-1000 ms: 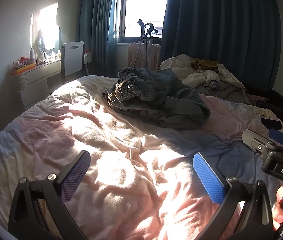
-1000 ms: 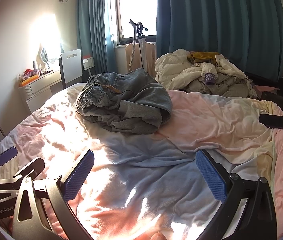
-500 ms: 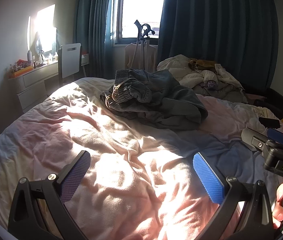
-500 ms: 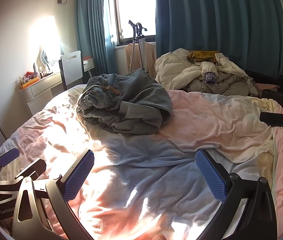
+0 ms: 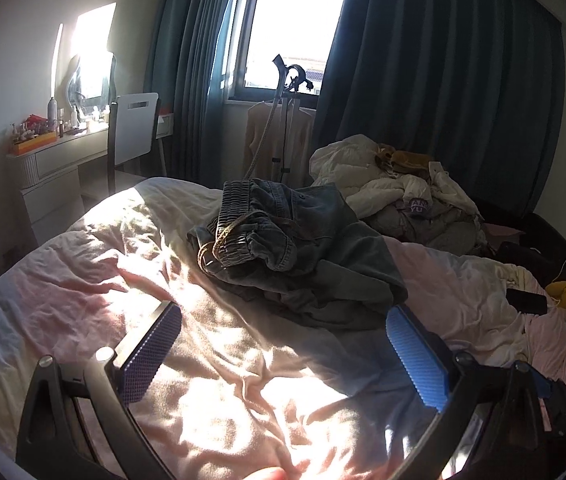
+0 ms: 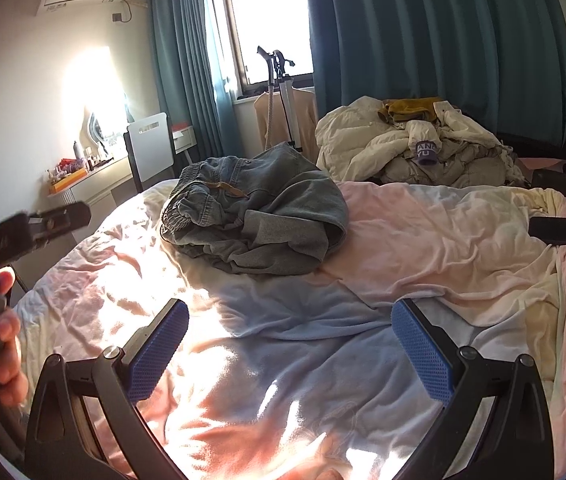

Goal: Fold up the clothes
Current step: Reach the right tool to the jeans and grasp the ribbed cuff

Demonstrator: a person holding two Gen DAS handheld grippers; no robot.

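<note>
One jeans heap (image 5: pixel 295 256), two empty grippers

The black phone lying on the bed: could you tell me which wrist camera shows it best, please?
The right wrist view: the black phone lies in even light on the pink bedding, its whole outline clear. In the left wrist view the phone sits near the edge in shadow, foreshortened and smaller.

Grey-blue denim jeans (image 5: pixel 303 248), pink-white duvet (image 5: pixel 83 300)
</note>
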